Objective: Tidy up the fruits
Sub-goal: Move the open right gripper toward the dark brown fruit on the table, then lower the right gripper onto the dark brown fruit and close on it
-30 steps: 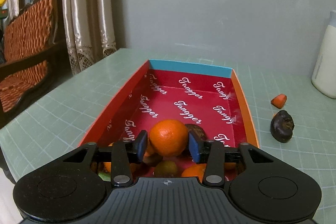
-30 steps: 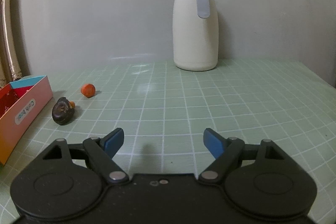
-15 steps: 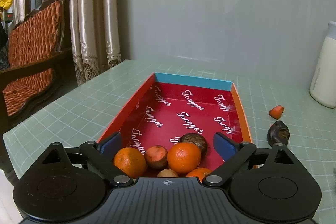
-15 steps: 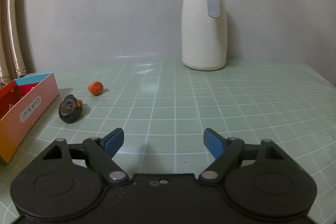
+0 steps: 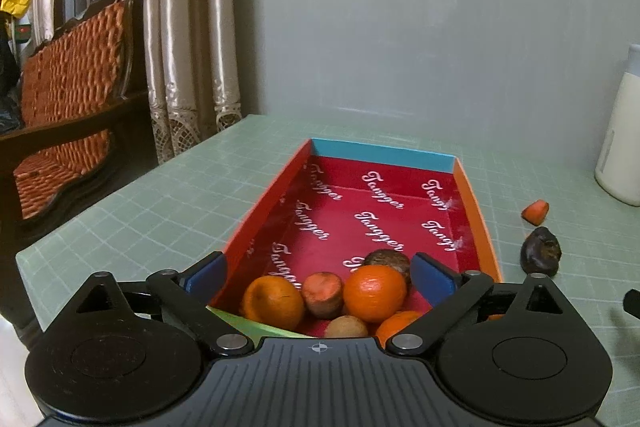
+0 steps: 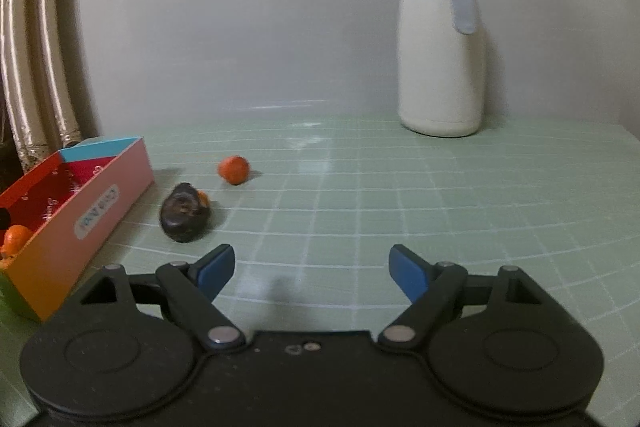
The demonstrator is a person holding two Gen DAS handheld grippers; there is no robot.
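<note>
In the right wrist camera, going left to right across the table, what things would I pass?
Curtain → red box → dark fruit → small orange piece → white jug.

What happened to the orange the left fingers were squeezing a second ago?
The left gripper let go: its jaws are opening and the orange lies in the box among the other fruit. The right gripper stayed open. The dark fruit stays on the table.
</note>
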